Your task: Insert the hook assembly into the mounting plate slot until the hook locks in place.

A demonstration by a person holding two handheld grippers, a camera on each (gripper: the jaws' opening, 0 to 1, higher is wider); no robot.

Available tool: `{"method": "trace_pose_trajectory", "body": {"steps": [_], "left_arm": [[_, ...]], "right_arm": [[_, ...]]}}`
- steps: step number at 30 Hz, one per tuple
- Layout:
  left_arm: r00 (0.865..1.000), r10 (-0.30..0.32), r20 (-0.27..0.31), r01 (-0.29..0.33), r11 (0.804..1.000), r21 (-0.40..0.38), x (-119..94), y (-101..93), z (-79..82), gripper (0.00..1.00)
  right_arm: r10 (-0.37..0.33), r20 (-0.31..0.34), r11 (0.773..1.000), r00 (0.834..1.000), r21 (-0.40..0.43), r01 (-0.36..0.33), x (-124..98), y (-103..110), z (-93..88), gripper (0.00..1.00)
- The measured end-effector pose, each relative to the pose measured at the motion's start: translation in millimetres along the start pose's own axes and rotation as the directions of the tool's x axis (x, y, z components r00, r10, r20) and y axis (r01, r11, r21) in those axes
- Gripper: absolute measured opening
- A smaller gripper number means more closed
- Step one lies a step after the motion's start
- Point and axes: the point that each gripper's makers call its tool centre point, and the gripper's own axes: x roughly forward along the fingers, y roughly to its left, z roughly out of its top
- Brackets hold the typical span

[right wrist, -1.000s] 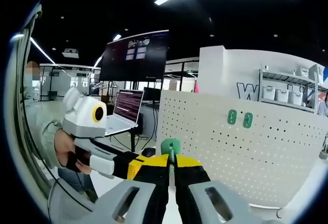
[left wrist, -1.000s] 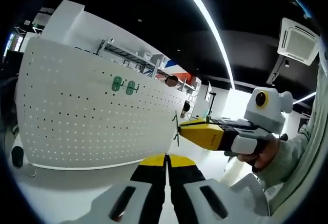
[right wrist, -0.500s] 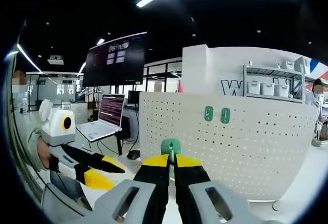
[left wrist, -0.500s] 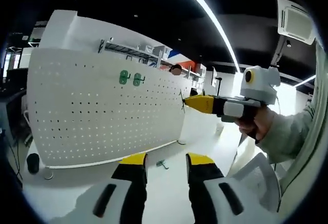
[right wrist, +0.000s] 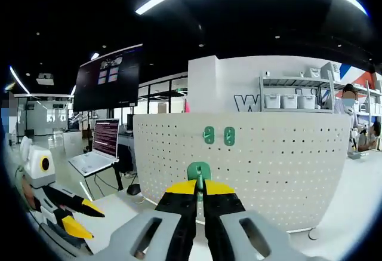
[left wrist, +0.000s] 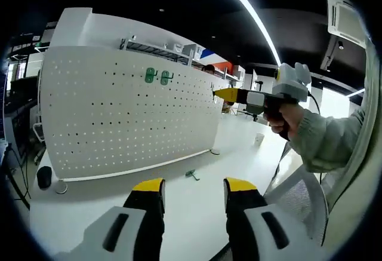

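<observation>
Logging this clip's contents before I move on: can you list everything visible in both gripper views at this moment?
Pegboard: one, white, upright on the table.
Mounted hooks: two, green, side by side high on the pegboard.
Held hook: one, green, pinched in the right gripper's jaws.
Loose hook: one, green, lying on the table near the pegboard's base.
Table: one, white.
Laptop: one, open, left of the pegboard in the right gripper view.
Wall screen: one, dark.
Left gripper: yellow-tipped, jaws apart, empty.
Right gripper: yellow-tipped, shut on the held hook.
</observation>
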Motion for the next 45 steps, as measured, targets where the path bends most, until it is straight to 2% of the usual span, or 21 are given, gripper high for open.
{"method": "trace_pose_trajectory", "body": {"steps": [8,12,27,31,45], "left_arm": [[1.0,-0.001,-0.021,0.001,1.0,-0.006,-3.7,-0.4,-7.6,0.42],[1.0,0.003,-0.023,-0.003,1.0,-0.01,-4.9,1.0,-8.4,0.42],[0.999,-0.003,-0.044,0.003,1.0,-0.008,-1.8,5.0,-14.4,0.42],[0.999,-0.004,-0.049,0.003,1.0,-0.015,0.5,7.4,-16.2,0.41],[0.999,0.002,-0.054,-0.004,0.999,-0.043,5.7,17.8,-19.8,0.41]], "right_arm": [[-0.088,0.044,0.996,0.995,0.026,0.087,13.5,-27.7,8.8,0.0],[-0.137,0.078,0.99,0.987,0.023,0.136,20.5,-40.2,14.8,0.0],[-0.233,0.151,0.971,0.961,0.083,0.223,56.0,-74.6,39.8,0.0],[-0.251,0.173,0.967,0.952,0.072,0.242,66.4,-81.3,47.1,0.0],[-0.275,0.173,0.961,0.946,0.083,0.264,105.7,-88.5,38.1,0.0]]}}
